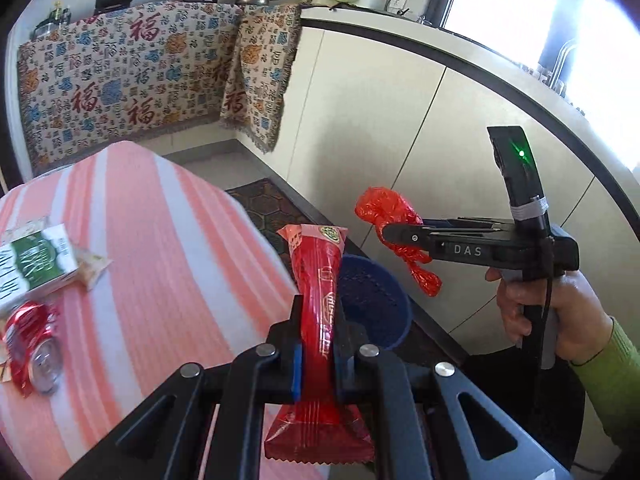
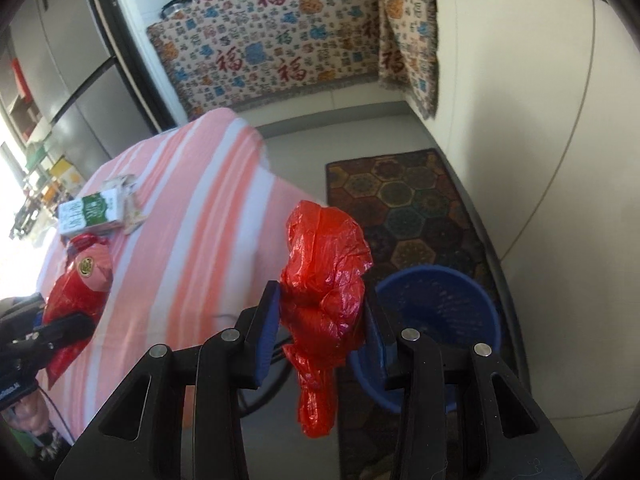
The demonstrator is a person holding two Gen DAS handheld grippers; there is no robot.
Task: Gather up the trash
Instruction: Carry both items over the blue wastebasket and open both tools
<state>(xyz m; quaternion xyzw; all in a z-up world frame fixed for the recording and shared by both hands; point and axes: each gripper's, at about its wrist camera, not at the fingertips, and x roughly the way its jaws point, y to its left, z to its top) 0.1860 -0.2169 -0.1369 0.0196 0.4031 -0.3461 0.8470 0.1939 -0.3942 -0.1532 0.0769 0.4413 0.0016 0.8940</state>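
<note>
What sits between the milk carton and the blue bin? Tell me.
Only bare striped tablecloth, then the table edge; in the right wrist view nothing lies between the milk carton and the blue bin.

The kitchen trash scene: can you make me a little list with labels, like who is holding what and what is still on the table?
left gripper: shut on red wrapper
right gripper: shut on red plastic bag
bin: blue basket on the floor beside the table
still on table: green-and-white carton, crushed red can
under bin: patterned mat
</note>
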